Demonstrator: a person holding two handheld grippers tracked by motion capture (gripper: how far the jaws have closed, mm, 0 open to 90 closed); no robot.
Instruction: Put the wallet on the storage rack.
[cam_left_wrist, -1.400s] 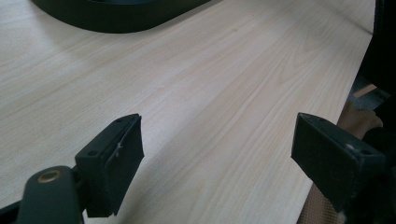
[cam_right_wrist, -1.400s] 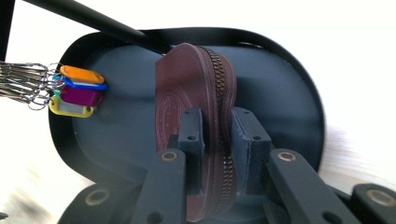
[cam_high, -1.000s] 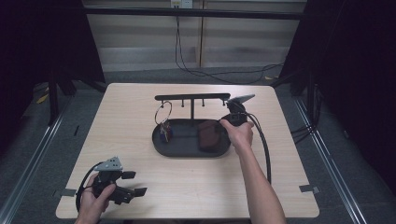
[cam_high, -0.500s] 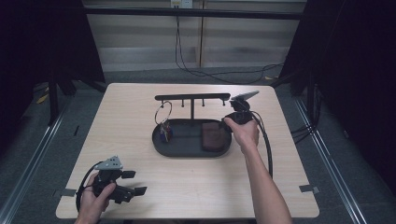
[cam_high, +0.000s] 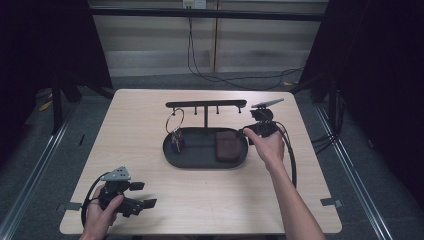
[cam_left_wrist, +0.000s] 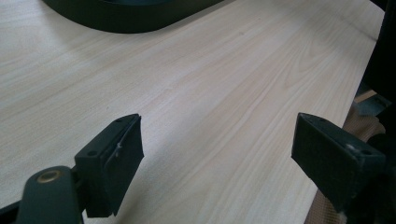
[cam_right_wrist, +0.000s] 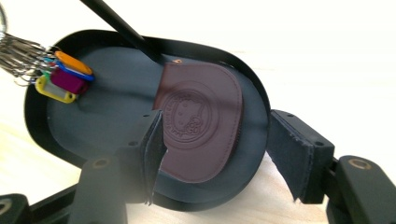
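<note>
Brown leather pouch (cam_right_wrist: 201, 126), D-shaped and stamped with a round emblem, lying flat in the right half of black oval tray (cam_high: 205, 166), well apart from ring of keys with coloured plastic tags (cam_right_wrist: 60, 77) at the tray's left end, under black T-shaped rack (cam_high: 205, 105) rising from the tray's middle. Right gripper (cam_high: 250, 133) poised just over the tray's right rim, jaws having just been opening, now parted with nothing pinched between them; pouch directly ahead and slightly below, straight edge nearest the pads, rounded end farthest, long axis running almost in line with the jaws' reach. Left gripper (cam_high: 142, 195) resting far from the tray, near the front left corner of pale wooden table (cam_high: 310, 170), jaws spread wide over bare wood. Clearly the nearer hand for any further handling of the pouch: the right.
</note>
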